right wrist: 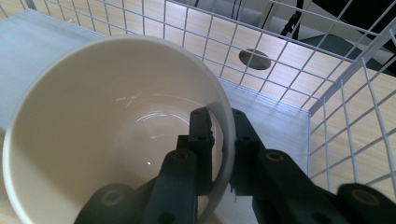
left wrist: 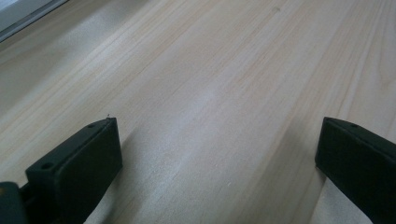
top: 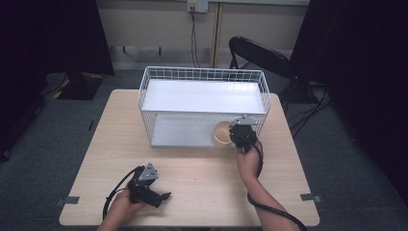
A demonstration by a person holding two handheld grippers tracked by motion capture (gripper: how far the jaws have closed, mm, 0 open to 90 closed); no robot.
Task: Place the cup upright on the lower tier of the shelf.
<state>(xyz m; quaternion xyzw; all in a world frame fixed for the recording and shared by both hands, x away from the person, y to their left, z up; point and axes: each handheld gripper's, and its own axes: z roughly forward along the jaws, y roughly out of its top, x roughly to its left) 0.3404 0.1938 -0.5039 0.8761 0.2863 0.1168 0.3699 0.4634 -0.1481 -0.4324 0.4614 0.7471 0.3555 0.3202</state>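
- The right gripper (top: 239, 136) is clamping the rim of a cream bowl (top: 222, 133), one jaw inside the bowl (right wrist: 107, 135) and the other outside its wall.
- The bowl is sitting at the right end of the white wire basket's (top: 202, 74) lower shelf, at the open front, tipped so its mouth is facing the gripper.
- The left gripper (top: 162, 196) is lying well in front of the basket, near the wooden table's (top: 202, 173) front edge, its jaws standing wide apart over bare wood (left wrist: 210, 93).
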